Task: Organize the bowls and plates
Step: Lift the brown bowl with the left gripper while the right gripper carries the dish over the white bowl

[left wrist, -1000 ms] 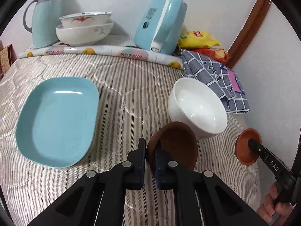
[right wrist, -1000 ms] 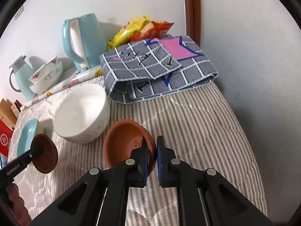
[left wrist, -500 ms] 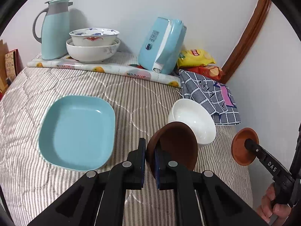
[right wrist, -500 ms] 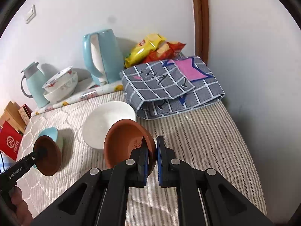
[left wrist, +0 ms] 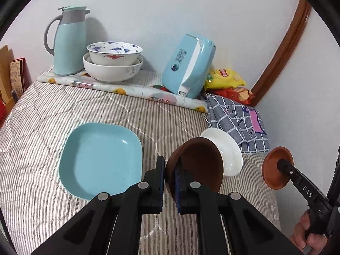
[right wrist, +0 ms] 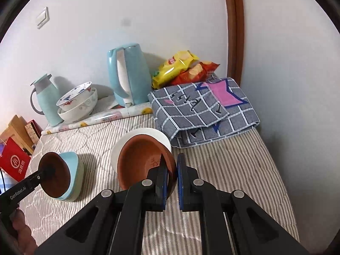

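Observation:
My left gripper (left wrist: 169,167) is shut on the rim of a dark brown bowl (left wrist: 199,163), held tilted in the air above the striped cloth. Behind it a white bowl (left wrist: 229,148) rests on the cloth, with a light blue plate (left wrist: 99,157) to the left. My right gripper (right wrist: 172,163) is shut on the rim of a terracotta bowl (right wrist: 140,161), lifted in front of the white bowl (right wrist: 148,132). In the right wrist view the left gripper (right wrist: 47,171) holds its brown bowl (right wrist: 57,176) before the blue plate (right wrist: 75,167).
At the back stand two nested patterned bowls (left wrist: 112,63), a teal jug (left wrist: 68,42) and a blue kettle (left wrist: 189,65). Snack bags (left wrist: 225,80) and a folded checked cloth (right wrist: 204,110) fill the right corner by the wall. A red box (right wrist: 14,163) lies off the left edge.
Both grippers have risen with their bowls still gripped. The blue plate, white bowl and back items now appear smaller and farther below.

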The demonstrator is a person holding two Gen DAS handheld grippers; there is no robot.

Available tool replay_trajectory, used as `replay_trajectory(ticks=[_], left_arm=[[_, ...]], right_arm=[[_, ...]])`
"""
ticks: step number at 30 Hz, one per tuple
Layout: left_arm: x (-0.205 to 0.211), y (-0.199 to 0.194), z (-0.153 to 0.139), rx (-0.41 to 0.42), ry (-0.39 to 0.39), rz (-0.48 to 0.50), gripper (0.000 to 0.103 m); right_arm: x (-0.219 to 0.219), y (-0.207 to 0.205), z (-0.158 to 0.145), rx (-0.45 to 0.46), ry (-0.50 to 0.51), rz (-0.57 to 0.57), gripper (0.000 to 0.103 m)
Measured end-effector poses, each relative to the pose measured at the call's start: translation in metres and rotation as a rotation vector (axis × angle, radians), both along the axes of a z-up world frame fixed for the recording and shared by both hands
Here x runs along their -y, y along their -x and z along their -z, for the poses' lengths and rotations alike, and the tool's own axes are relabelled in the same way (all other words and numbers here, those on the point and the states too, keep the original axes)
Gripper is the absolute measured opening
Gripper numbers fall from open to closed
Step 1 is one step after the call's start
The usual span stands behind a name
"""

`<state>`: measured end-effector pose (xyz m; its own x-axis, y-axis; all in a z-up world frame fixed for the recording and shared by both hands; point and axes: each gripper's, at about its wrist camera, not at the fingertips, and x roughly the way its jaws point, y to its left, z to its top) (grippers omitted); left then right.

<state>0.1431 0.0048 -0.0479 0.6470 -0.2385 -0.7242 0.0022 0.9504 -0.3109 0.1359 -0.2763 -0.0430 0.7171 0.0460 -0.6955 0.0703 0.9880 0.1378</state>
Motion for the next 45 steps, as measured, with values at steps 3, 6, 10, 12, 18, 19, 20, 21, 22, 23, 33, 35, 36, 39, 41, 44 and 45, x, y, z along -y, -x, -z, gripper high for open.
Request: replay_trajectory(ticks=[3, 6, 10, 12, 18, 19, 20, 21, 22, 23, 33, 35, 36, 39, 41, 44, 45], left_arm=[[-0.005, -0.004, -0.001, -0.002, 0.006, -0.010, 0.008], [-0.010, -0.009, -0.001, -0.006, 0.019, -0.015, 0.008], [-0.013, -0.014, -0.001, -0.010, 0.021, -0.015, 0.008], [-0.012, -0.017, -0.001, -0.010, 0.021, -0.016, 0.008], [-0.013, -0.024, -0.001, -0.011, 0.021, -0.019, 0.008], [-0.013, -0.025, 0.000, -0.011, 0.021, -0.019, 0.008], [-0.013, -0.026, 0.000, -0.013, 0.021, -0.019, 0.008], [-0.014, -0.028, 0.001, -0.016, 0.020, -0.021, 0.008], [-0.014, -0.029, 0.002, -0.017, 0.020, -0.024, 0.008], [-0.015, -0.031, 0.003, -0.019, 0.018, -0.026, 0.008], [-0.025, -0.047, 0.016, -0.051, 0.024, -0.061, 0.008], [-0.027, -0.051, 0.018, -0.056, 0.023, -0.067, 0.008], [-0.027, -0.053, 0.019, -0.059, 0.022, -0.068, 0.008], [-0.030, -0.059, 0.024, -0.069, 0.019, -0.075, 0.008], [-0.031, -0.063, 0.026, -0.074, 0.019, -0.081, 0.008], [-0.031, -0.068, 0.029, -0.078, 0.018, -0.085, 0.008], [-0.031, -0.069, 0.030, -0.080, 0.017, -0.086, 0.008]], right_arm=[[-0.005, -0.004, -0.002, 0.001, 0.014, -0.004, 0.008], [-0.008, -0.008, -0.003, -0.003, 0.010, -0.010, 0.008], [-0.011, -0.013, -0.002, -0.007, 0.007, -0.013, 0.008], [-0.012, -0.015, -0.001, -0.010, 0.007, -0.015, 0.008], [-0.014, -0.024, 0.002, -0.020, 0.008, -0.022, 0.008], [-0.013, -0.026, 0.003, -0.022, 0.008, -0.021, 0.008], [-0.013, -0.028, 0.004, -0.024, 0.008, -0.021, 0.008], [-0.013, -0.029, 0.005, -0.026, 0.007, -0.021, 0.008], [-0.012, -0.030, 0.006, -0.028, 0.006, -0.021, 0.008], [-0.012, -0.032, 0.007, -0.030, 0.005, -0.020, 0.008], [-0.010, -0.049, 0.024, -0.068, -0.001, -0.023, 0.008], [-0.011, -0.054, 0.029, -0.081, -0.004, -0.031, 0.008], [-0.013, -0.057, 0.032, -0.085, -0.003, -0.037, 0.008], [-0.018, -0.066, 0.039, -0.103, 0.004, -0.050, 0.008], [-0.021, -0.072, 0.045, -0.115, 0.011, -0.058, 0.008], [-0.025, -0.081, 0.054, -0.138, 0.022, -0.068, 0.008], [-0.026, -0.084, 0.057, -0.145, 0.021, -0.071, 0.008]])
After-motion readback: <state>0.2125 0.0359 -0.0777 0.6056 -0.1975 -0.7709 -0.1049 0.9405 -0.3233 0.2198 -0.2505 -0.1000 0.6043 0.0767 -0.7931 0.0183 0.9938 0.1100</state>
